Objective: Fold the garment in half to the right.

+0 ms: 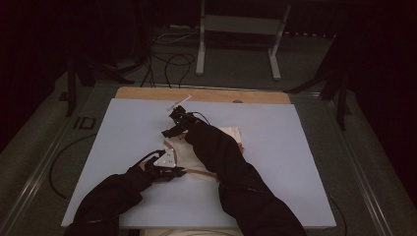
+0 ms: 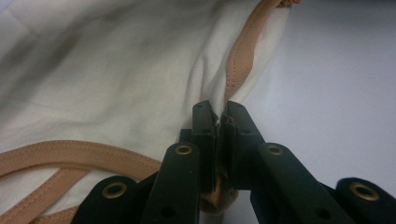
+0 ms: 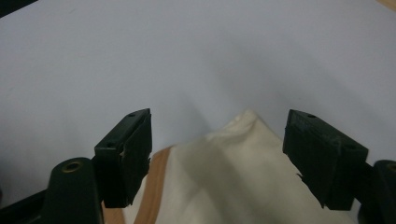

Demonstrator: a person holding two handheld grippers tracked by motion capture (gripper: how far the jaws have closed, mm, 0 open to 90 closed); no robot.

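Near, left tool [image 2: 218, 122] pinching tan trim [image 2: 240, 56] of the cream garment [image 1: 196, 157] lying mid-counter [image 1: 295, 147]. Farther, right tool [image 3: 217, 154] gaping wide, straddling a raised garment corner [image 3: 245, 122], pads not touching.

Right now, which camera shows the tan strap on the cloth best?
The left gripper view: the tan strap runs sharp and close along the cream cloth. The right gripper view shows a short bit; the high view shows a thin, dim line.

cream cloth [image 3: 224, 182] corner between parted right tongs [image 3: 217, 158] over pale board [image 3: 187, 60]
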